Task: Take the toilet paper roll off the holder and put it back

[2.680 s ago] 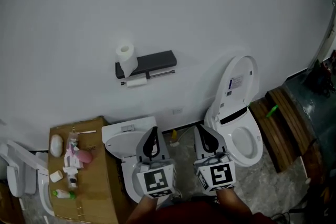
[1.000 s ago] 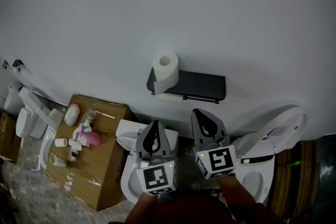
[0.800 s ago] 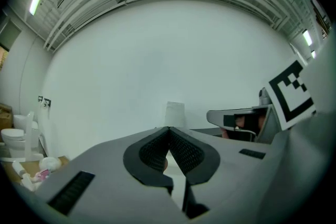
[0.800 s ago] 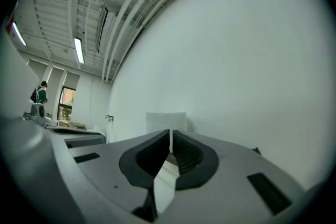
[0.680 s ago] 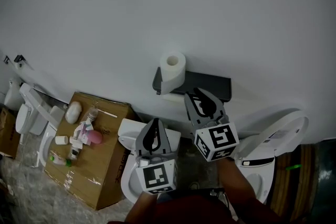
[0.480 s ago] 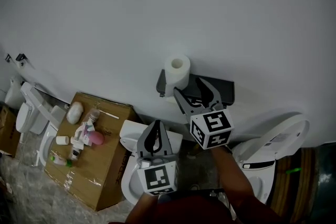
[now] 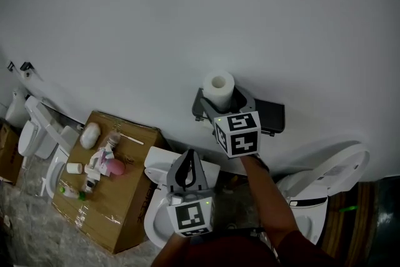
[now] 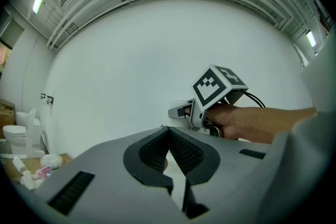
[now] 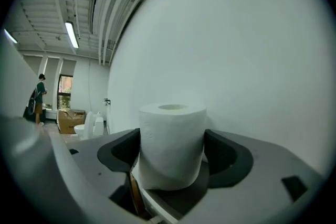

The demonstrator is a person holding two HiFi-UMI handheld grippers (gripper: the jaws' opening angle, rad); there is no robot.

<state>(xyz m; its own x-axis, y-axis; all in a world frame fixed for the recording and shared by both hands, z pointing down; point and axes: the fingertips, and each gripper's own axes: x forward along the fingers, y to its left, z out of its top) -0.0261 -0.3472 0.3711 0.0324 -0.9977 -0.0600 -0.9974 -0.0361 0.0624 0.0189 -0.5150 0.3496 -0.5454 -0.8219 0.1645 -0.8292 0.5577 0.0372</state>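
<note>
**Roll upright on the holder, right gripper spread around it**

The toilet paper roll (image 7: 219, 85) stands on end at the left end of the dark holder (image 7: 274, 114), which is fixed to the white wall (image 7: 187, 9). The roll and the right gripper (image 9: 171, 155) cover that end of the holder, so the head view does not show what lies under the roll. The right gripper's jaws have just been opening and now stand wide apart, one on each side of the roll. Its own view shows the pads close beside the paper, but not whether they touch it. The left gripper (image 8: 169, 131) hangs lower and nearer the person, jaws together with nothing in them. It blocks part of a white toilet (image 7: 159, 162) below it. The person's forearm (image 7: 269, 197) cuts across a second toilet (image 7: 325, 175) with its lid raised.

A cardboard box (image 7: 119, 209) sits on the grey stone floor (image 7: 19, 228) near the left edge, with small bottles and a pink thing on top that are too small to tell apart. The right gripper view takes in strip lights (image 9: 71, 34) under a ribbed ceiling and a person (image 9: 39, 97) far off
</note>
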